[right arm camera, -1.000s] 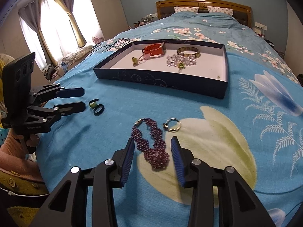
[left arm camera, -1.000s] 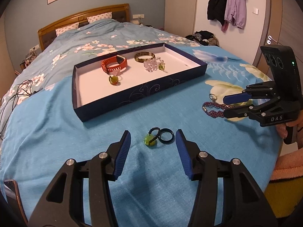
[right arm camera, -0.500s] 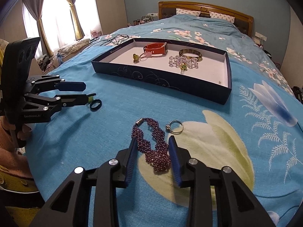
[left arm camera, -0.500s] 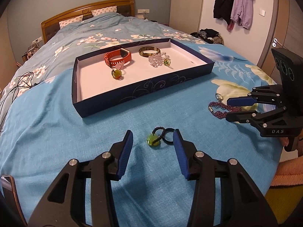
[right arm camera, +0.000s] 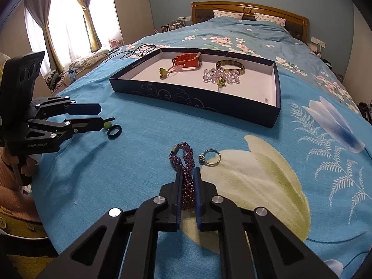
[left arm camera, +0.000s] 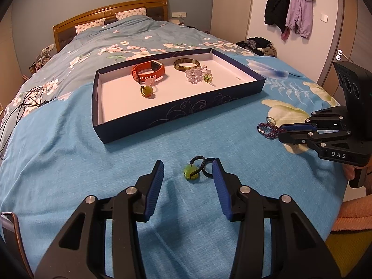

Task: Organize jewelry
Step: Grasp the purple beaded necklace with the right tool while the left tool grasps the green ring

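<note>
Purple beaded bracelet (right arm camera: 184, 162) lying on blue floral bedspread (right arm camera: 139, 162), near end now pinched between blue pads of right gripper (right arm camera: 187, 174); jaws just closed onto it from straddling stance. Grasp judged made, lift to dark blue shallow tray (right arm camera: 209, 103) judged next. Silver ring (right arm camera: 210, 157) left just beside bracelet, untouched. Left gripper (left arm camera: 188, 172) held apart, jaws narrowed slightly, straddling green bead pendant on black cord (left arm camera: 190, 174) and black ring (left arm camera: 207, 167), no contact seen

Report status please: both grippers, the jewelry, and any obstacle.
Right hand-held gripper just closed on purple bead bracelet. Left hand-held gripper open around green pendant. Silver ring beside bracelet. Path to tray clear.
</note>
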